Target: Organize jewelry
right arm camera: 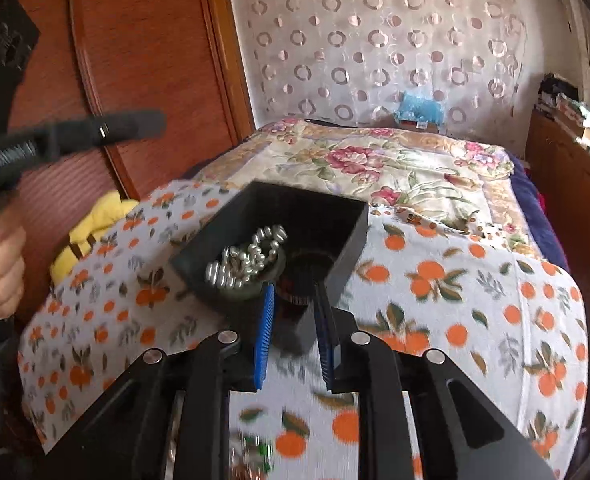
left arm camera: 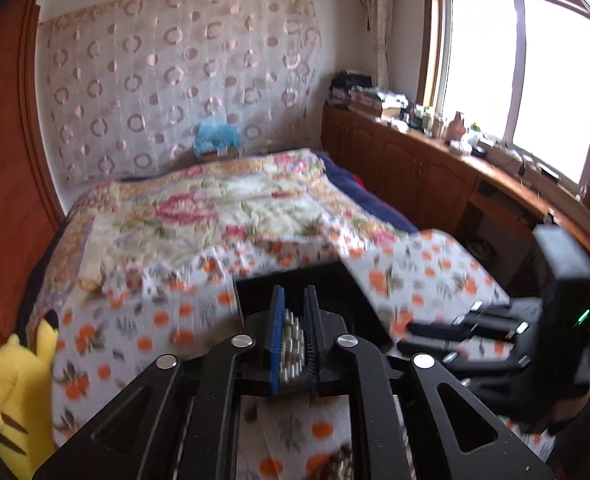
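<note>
A black open box (right arm camera: 327,220) sits on the orange-print cloth (right arm camera: 475,300). A silver bead chain (right arm camera: 247,258) lies inside it at the left. My right gripper (right arm camera: 293,304) has its jaws around the box's near corner and grips the wall. My left gripper (left arm camera: 295,316) is shut on a silver bead bracelet (left arm camera: 293,340), held above the cloth in front of the box's near wall (left arm camera: 295,280). More beads (left arm camera: 341,464) lie on the cloth below it. Green and brown jewelry (right arm camera: 255,454) lies near the cloth's front edge.
A yellow plush toy (left arm camera: 15,392) lies left of the cloth. A flowered quilt (left arm camera: 215,200) covers the bed behind. A wooden cabinet (left arm camera: 415,168) with clutter runs under the window at right. The right hand-held gripper (left arm camera: 495,332) shows at the right of the left wrist view.
</note>
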`<action>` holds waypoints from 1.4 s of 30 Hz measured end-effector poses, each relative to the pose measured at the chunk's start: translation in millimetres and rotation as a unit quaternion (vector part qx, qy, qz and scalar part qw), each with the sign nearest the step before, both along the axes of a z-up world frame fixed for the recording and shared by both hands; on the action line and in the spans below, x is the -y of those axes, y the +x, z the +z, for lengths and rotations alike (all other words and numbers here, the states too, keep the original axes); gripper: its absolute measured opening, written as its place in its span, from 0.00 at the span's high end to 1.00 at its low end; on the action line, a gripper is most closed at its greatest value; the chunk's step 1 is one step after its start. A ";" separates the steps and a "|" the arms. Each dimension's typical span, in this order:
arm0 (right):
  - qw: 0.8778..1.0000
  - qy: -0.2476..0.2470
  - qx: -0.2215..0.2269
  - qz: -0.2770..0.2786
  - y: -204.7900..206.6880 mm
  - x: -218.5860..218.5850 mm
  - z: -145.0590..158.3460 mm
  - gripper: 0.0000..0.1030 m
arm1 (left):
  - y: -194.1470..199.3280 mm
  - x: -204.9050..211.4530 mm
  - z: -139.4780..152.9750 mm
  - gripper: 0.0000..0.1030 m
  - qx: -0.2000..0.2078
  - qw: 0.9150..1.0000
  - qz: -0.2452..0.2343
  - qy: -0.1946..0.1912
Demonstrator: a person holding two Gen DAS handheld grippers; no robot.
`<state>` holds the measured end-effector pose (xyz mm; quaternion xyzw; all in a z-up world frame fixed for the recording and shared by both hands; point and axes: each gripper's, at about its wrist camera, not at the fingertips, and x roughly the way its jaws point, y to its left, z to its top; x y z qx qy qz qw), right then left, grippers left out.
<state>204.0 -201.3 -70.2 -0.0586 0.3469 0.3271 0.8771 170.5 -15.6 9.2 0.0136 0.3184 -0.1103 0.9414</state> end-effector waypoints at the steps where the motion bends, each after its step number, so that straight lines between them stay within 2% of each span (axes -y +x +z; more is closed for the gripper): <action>1: 1.000 0.000 0.002 0.005 -11.5 2.3 -2.2 0.78 | -8.3 -1.7 -11.9 0.84 -0.008 1.000 -0.001 0.001; 7: 1.000 0.011 0.001 0.010 -48.3 12.0 -8.6 0.78 | -43.7 -4.2 -59.8 0.84 -0.050 0.999 -0.015 -0.002; 15: 1.000 0.002 0.010 0.015 -65.6 6.6 -8.6 0.78 | -55.0 1.3 -103.5 0.84 -0.110 0.993 -0.031 -0.004; 17: 1.000 0.004 0.010 0.015 -67.2 6.5 -9.4 0.78 | -57.9 2.2 -106.9 0.80 -0.112 0.993 -0.035 -0.014; 23: 1.000 0.001 0.010 0.016 -72.0 6.6 -12.0 0.78 | -58.6 6.8 -114.2 0.80 -0.123 0.991 -0.042 -0.018; 24: 1.000 0.001 0.009 0.016 -73.0 6.8 -12.5 0.78 | -59.2 6.9 -114.1 0.81 -0.121 0.992 -0.042 -0.018; 25: 1.000 0.001 0.008 0.017 -74.2 7.1 -13.1 0.78 | -60.3 6.7 -113.5 0.88 -0.121 0.991 -0.044 -0.023; 28: 1.000 -0.001 0.007 0.021 -76.6 5.7 -15.1 0.78 | -69.9 4.1 -102.3 0.88 -0.097 0.994 -0.040 -0.035; 32: 0.999 -0.007 0.009 0.030 -83.3 1.4 -19.2 0.78 | -95.2 -2.8 -72.1 0.88 -0.055 0.996 -0.035 -0.061; 37: 0.999 -0.011 0.003 0.045 -88.1 -9.6 -24.4 0.78 | -120.5 -11.3 -42.8 0.88 -0.014 0.997 -0.029 -0.072; 42: 0.997 -0.026 -0.012 0.070 -90.0 -31.6 -32.5 0.78 | -134.5 -26.6 -27.9 0.88 0.007 0.997 -0.014 -0.071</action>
